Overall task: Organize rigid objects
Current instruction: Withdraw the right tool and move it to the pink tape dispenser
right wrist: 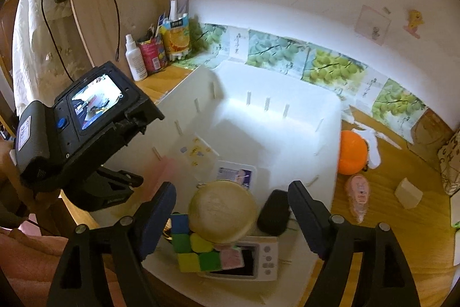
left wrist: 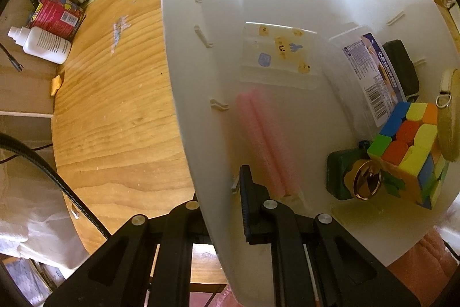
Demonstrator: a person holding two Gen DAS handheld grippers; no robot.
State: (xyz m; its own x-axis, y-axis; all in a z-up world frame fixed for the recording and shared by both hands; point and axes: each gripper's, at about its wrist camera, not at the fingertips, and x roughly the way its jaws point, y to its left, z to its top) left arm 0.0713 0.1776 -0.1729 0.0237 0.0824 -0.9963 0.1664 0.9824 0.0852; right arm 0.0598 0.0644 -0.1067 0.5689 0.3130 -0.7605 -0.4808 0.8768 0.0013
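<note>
A white plastic bin (left wrist: 184, 76) (right wrist: 304, 117) is tilted up on the wooden desk. My left gripper (left wrist: 221, 203) is shut on its near wall, one finger inside and one outside. Inside lie a colourful puzzle cube (left wrist: 411, 151) (right wrist: 192, 249), a round wooden case (right wrist: 222, 213), a clear labelled box (left wrist: 371, 71), a pink tube pack (left wrist: 267, 146), a sticker sheet (left wrist: 281, 51), a black object (right wrist: 273, 212), a green item with a gold ring (left wrist: 365, 180) and a small white device (right wrist: 258, 258). My right gripper (right wrist: 230, 217) is open above the round case and holds nothing.
An orange ball (right wrist: 352, 153), a pink tape dispenser (right wrist: 358, 196) and a small white block (right wrist: 408, 193) lie on the desk (right wrist: 402, 223) right of the bin. A white bottle (left wrist: 40, 43) (right wrist: 135, 59), a red can (left wrist: 57, 15) and a juice carton (right wrist: 176, 38) stand at the back left.
</note>
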